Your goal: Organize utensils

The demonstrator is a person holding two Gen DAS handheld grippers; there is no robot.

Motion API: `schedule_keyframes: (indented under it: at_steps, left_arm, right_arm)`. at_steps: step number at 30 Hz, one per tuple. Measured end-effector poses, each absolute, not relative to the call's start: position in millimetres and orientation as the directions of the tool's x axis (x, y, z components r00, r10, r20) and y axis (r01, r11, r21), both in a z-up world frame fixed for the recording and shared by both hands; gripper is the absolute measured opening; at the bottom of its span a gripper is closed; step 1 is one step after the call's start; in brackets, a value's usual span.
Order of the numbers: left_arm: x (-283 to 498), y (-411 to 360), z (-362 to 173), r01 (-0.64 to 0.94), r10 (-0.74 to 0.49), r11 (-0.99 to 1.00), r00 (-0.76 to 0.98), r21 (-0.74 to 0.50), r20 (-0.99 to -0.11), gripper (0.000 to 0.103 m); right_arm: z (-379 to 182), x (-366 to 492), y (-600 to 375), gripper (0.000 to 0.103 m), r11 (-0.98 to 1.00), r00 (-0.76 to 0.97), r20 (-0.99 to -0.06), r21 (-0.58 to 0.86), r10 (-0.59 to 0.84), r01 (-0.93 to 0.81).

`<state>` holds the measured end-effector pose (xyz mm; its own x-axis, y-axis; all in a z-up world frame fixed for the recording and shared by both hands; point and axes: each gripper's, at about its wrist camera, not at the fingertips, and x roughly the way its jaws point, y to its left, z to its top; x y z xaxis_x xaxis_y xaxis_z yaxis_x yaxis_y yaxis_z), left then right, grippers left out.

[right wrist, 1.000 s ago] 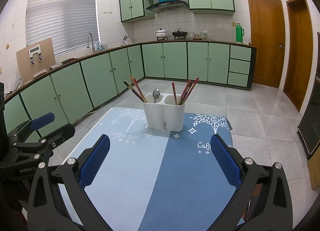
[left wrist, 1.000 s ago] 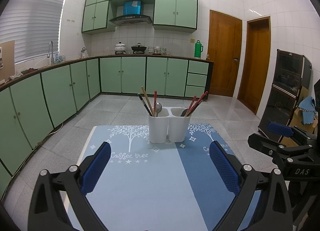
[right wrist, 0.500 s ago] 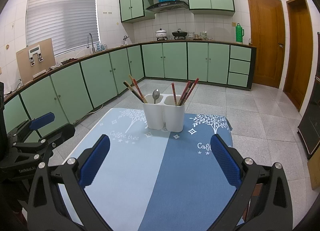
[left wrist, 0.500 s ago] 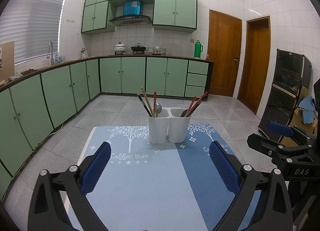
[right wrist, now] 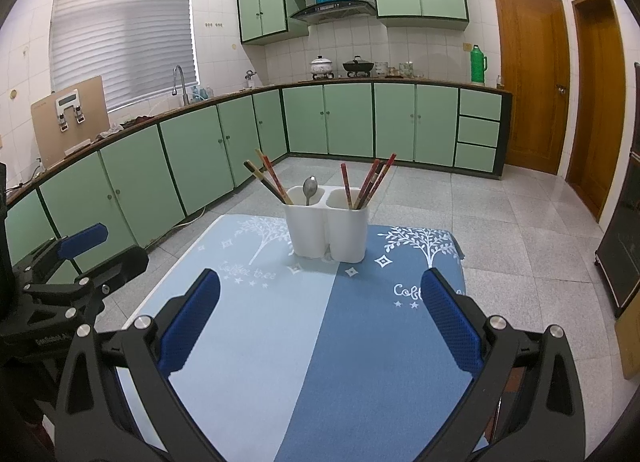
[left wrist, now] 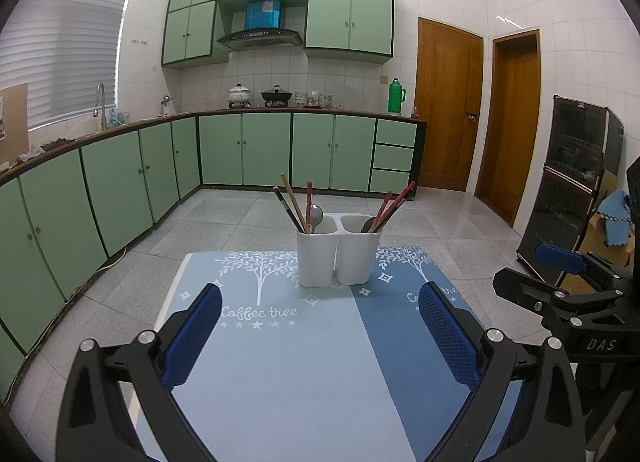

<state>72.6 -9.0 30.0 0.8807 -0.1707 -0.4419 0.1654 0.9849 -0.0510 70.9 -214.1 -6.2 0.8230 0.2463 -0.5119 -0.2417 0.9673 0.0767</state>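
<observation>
We hold the left gripper (left wrist: 320,336) and the right gripper (right wrist: 320,320) low in frame, both spread wide and empty, blue ribbed pads (left wrist: 194,336) facing inward. Beyond them, mid-frame, a white two-cup plastic holder (left wrist: 338,250) stands upright on the blue tablecloth (left wrist: 300,374). Each cup holds chopsticks (right wrist: 370,181) leaning outward, ends up; a metal spoon (right wrist: 309,187) stands bowl-up in the left cup.
</observation>
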Motion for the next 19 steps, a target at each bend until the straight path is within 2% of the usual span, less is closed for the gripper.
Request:
schedule_keyframes:
  at_steps: [19]
  left_arm:
    - [75.4,-11.5,26.3,0.161,-0.168,0.985,0.874,-0.053,-0.456,0.097]
  right_arm:
    - [-12.5,77.2,-217.6,0.097,0.970,0.820,-0.520,0.083,0.239,-0.230]
